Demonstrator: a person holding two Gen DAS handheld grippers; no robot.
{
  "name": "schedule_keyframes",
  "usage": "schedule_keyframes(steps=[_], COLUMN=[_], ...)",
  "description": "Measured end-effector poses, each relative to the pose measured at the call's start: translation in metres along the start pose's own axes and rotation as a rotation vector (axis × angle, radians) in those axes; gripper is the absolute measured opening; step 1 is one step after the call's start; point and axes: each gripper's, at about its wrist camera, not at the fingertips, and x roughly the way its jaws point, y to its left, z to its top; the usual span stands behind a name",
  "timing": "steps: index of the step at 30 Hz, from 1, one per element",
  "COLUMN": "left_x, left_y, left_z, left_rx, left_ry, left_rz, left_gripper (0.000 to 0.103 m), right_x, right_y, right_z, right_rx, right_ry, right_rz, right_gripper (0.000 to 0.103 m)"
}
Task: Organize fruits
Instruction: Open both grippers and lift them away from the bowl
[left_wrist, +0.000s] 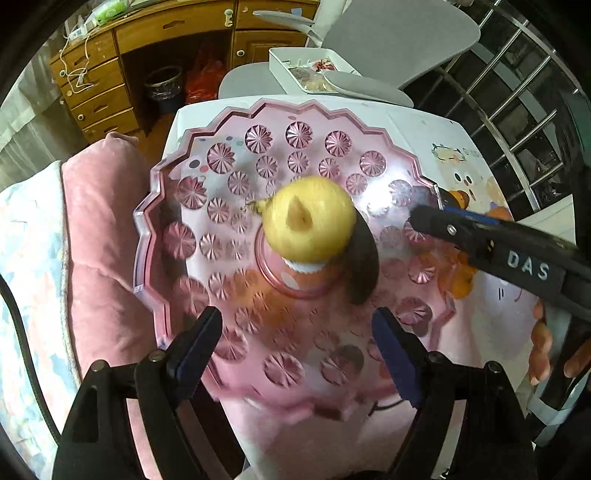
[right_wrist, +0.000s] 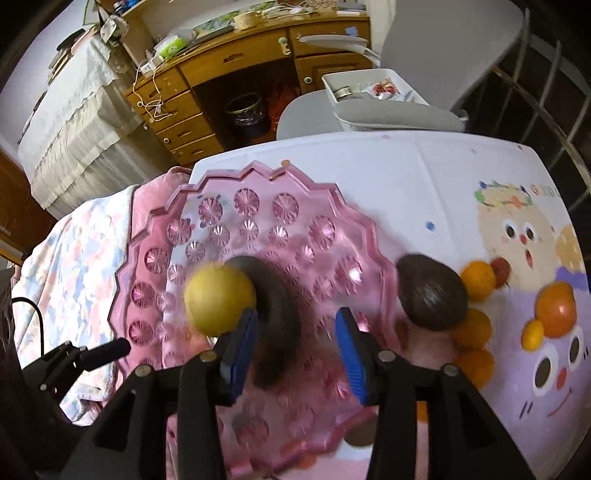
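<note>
A pink cut-glass plate (left_wrist: 147, 221) (right_wrist: 321, 229) stands on the table. At its middle sits a round yellow fruit (left_wrist: 308, 218) (right_wrist: 219, 299) with a dark, blackened banana (left_wrist: 360, 262) (right_wrist: 277, 317) curved against it. My left gripper (left_wrist: 297, 321) (right_wrist: 118, 347) hangs open over the plate's near side, nothing between its fingers. My right gripper (right_wrist: 297, 317) (left_wrist: 424, 221) is open above the banana; the far pad stands clear of it. A dark brown avocado (right_wrist: 432, 291) lies just off the plate's right rim, with several oranges (right_wrist: 478, 280) beyond it.
The table wears a white cloth with cartoon prints (right_wrist: 406, 177). A pink cushion (left_wrist: 99, 221) and a flowered blanket lie to the left. A grey chair with a white tray (left_wrist: 306, 66) stands behind the table, then a wooden desk. A person's hand (left_wrist: 541, 343) holds the right gripper.
</note>
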Motion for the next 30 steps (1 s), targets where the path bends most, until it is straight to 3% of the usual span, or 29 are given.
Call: schedule_keyframes(steps=[15,30], left_x=[-0.063,-0.066], left_y=[-0.057,-0.161], left_z=[-0.050,-0.079], left_rx=[-0.078,-0.159], left_ry=[-0.063,-0.096], left_rz=[0.020,0.040], left_gripper=[0.082,0.082], right_x=[-0.060,-0.115], right_y=[-0.056,-0.142], right_z=[-0.069,-0.113], right_rx=[0.050,-0.065], right_ry=[0.025,-0.017], right_rz=[0.039,0.062], right_gripper=[0.044,0.045])
